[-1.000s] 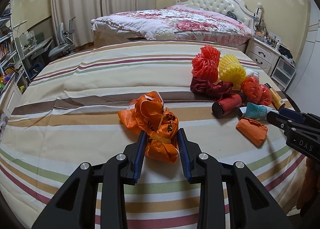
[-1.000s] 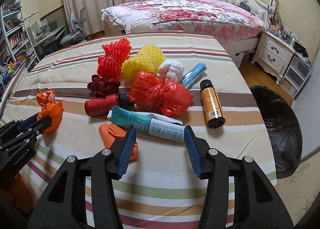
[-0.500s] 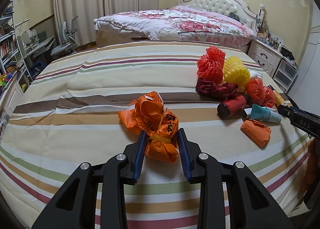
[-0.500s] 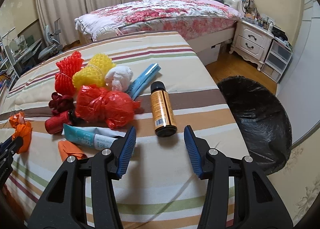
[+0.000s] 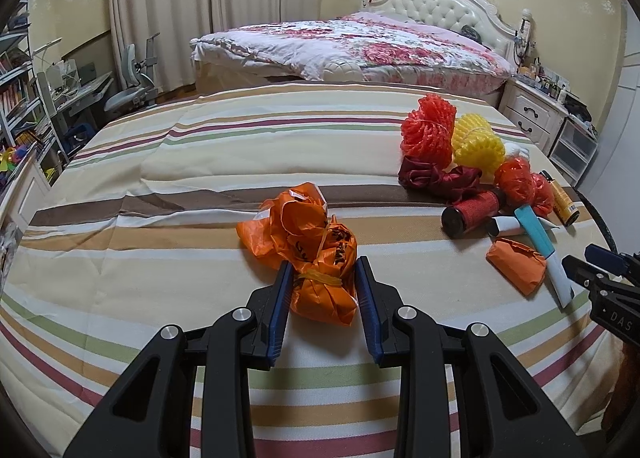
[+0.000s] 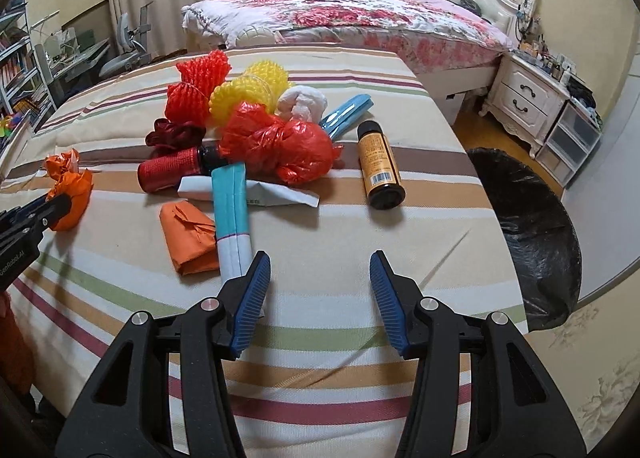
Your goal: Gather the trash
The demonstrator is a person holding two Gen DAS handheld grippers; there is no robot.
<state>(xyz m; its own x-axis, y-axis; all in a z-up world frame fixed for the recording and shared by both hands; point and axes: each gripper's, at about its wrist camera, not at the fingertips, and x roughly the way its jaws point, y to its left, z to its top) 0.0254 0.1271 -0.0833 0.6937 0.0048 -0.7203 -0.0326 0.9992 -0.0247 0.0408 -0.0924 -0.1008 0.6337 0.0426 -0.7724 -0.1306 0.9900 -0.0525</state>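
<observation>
My left gripper is shut on a crumpled orange plastic bag that rests on the striped bed cover. My right gripper is open and empty above the cover, its left finger beside the teal-and-white tube. Past it lie a folded orange packet, a red plastic bag, a brown bottle with an orange label, a red bottle, red and yellow foam nets, a white wad and a blue packet. The black-lined trash bin stands on the floor to the right.
The striped cover drops off at the right edge near the bin. A second bed with a floral quilt stands behind. White nightstands are at the right, a desk and shelves at the left.
My right gripper swung to the right, then back to the left and closer to the pile; the tube now points toward it. My left gripper stays shut on the orange bag.
</observation>
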